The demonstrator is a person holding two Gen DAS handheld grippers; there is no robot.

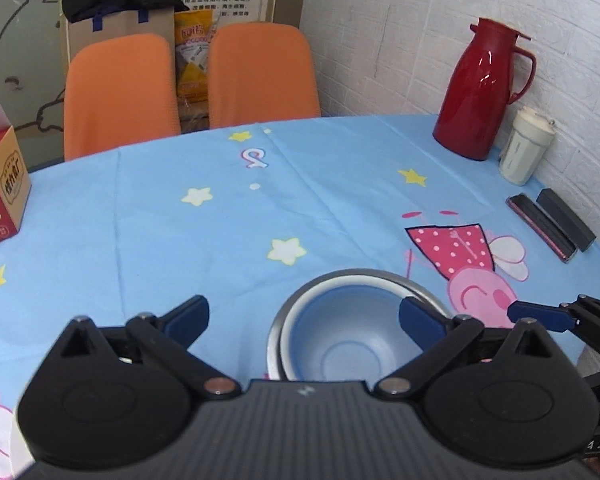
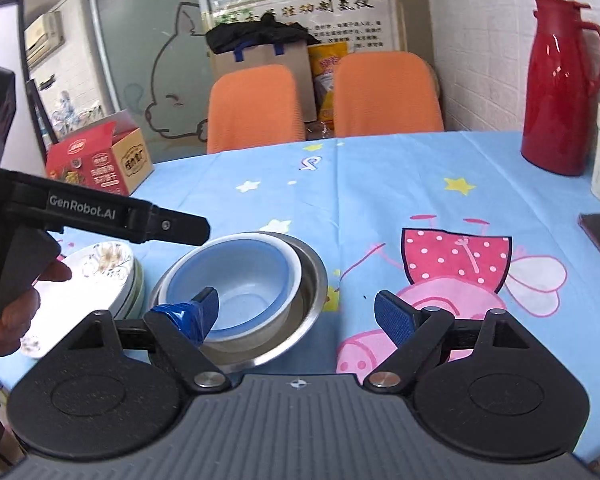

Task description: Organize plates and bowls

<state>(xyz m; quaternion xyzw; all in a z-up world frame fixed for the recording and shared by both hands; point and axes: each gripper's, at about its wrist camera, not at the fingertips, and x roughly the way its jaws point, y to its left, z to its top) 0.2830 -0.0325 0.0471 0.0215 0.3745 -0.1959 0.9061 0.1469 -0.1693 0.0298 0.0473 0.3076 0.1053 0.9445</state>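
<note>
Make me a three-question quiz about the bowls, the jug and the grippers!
1. Where is the blue bowl?
A. inside the steel bowl
B. on a chair
C. beside the jug

2. What colour is the jug?
A. green
B. red
C. white

3. How is the left hand-held gripper?
A. shut on a plate
B. shut on the jug
C. open

Answers: 1 A, the blue bowl nests in the steel one. 2 B, the jug by the wall is red. 3 C, its fingers stand wide apart with nothing pressed between them.
</note>
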